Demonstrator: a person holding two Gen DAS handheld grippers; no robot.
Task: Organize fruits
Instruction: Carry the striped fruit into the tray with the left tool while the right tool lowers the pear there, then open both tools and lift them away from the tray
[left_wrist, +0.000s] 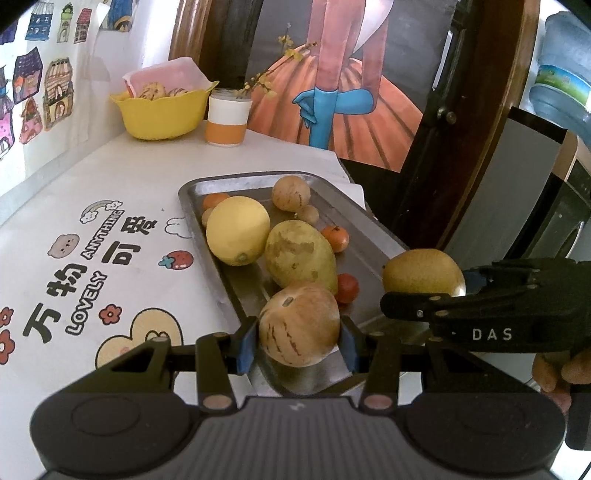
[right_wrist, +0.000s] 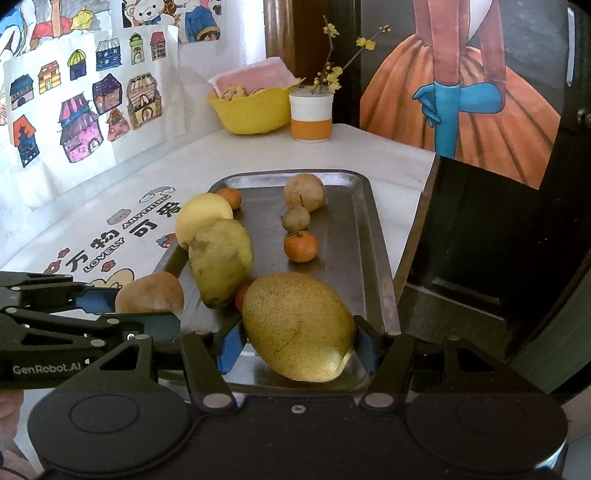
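A steel tray (left_wrist: 364, 221) on the white table holds a big yellow citrus (left_wrist: 238, 230), a blotchy green-yellow fruit (left_wrist: 299, 256), a round brown fruit (left_wrist: 291, 192) and several small oranges. My left gripper (left_wrist: 297, 345) is shut on a tan striped melon (left_wrist: 299, 325) over the tray's near left corner. In the right wrist view my right gripper (right_wrist: 298, 345) is shut on a speckled yellow pear (right_wrist: 299, 326) over the near end of the tray (right_wrist: 369, 221). The right gripper (left_wrist: 432, 291) with the pear (left_wrist: 423, 273) shows at right, the left gripper (right_wrist: 147, 310) with the melon (right_wrist: 149, 291) at left.
A yellow bowl (left_wrist: 162, 110) with biscuits and pink paper stands at the back, beside a white and orange cup (left_wrist: 226, 118) with a flowering twig. The table's right edge runs just past the tray, next to a dark wooden frame (left_wrist: 443, 166). A hand (left_wrist: 557, 373) grips the right tool.
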